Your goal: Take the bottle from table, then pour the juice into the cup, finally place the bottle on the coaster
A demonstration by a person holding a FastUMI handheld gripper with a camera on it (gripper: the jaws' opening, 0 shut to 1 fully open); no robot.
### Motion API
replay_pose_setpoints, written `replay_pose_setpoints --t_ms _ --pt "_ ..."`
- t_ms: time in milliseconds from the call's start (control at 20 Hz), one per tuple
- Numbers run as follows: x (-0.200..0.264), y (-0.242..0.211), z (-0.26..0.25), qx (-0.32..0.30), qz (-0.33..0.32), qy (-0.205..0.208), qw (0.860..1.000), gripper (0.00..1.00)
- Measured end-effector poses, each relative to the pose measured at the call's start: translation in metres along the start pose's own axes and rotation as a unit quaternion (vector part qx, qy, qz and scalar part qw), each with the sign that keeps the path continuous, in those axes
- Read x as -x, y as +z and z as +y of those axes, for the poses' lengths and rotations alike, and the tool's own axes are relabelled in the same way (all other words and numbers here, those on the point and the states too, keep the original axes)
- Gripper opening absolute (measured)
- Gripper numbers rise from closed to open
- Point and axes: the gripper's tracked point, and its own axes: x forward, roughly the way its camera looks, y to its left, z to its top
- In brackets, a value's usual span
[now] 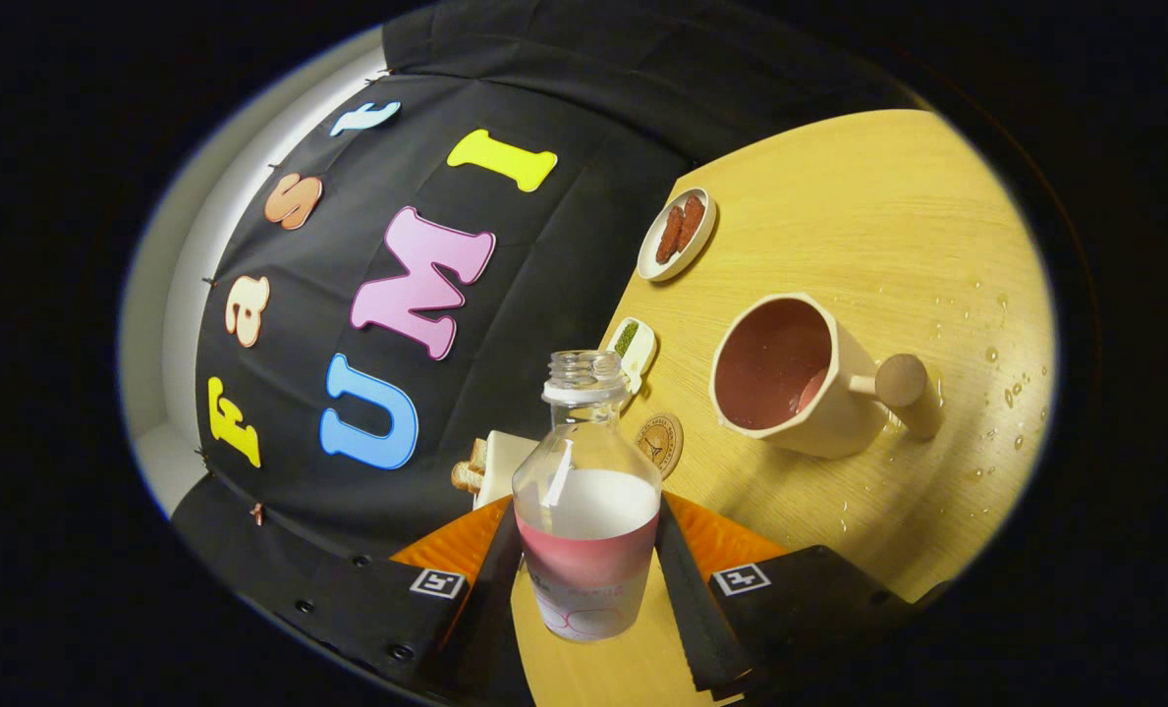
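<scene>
so the gripper has its two fingers clamped on the bottle, one on each side of the lower body, pressing right around the label band. cap is off and the open neck points away from the fingers, along the camera's line of sight. there's pinkish juice sitting in the lower part of the bottle and it looks lifted clear of the table, though the whole view is rolled over so it's hard to swear to the exact tilt

the thing that matters for the next bit: the cup is off to the right of the bottle and a bit beyond the fingertips, not in line with the neck. its mouth faces this way and there's already pink liquid inside, so my guess is some pouring has happened or we're mid-pour. can't tell which from this alone. its round knob handle sticks out on the far side from the bottle

the coaster is the small round brown disc just beside the bottle's shoulder, between bottle and cup, and closer than the cup. so setting the bottle down is a short move ahead and slightly right

surface is light wood, with water droplets scattered past the cup, so maybe a little slick there. also a small dish with two brown pieces further back, a little green tray, and a pale block near the wall. decent room around the coaster
</scene>
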Motion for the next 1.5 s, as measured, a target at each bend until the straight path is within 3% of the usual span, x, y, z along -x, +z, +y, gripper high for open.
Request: replay_pose_setpoints --t_ms 800,1500 --pt "-0.002 -0.007 -0.013 -0.119 0.034 0.002 0.992 0.76" --pt "-0.009 0.009 0.003 -0.218 0.019 0.026 0.976 0.76"
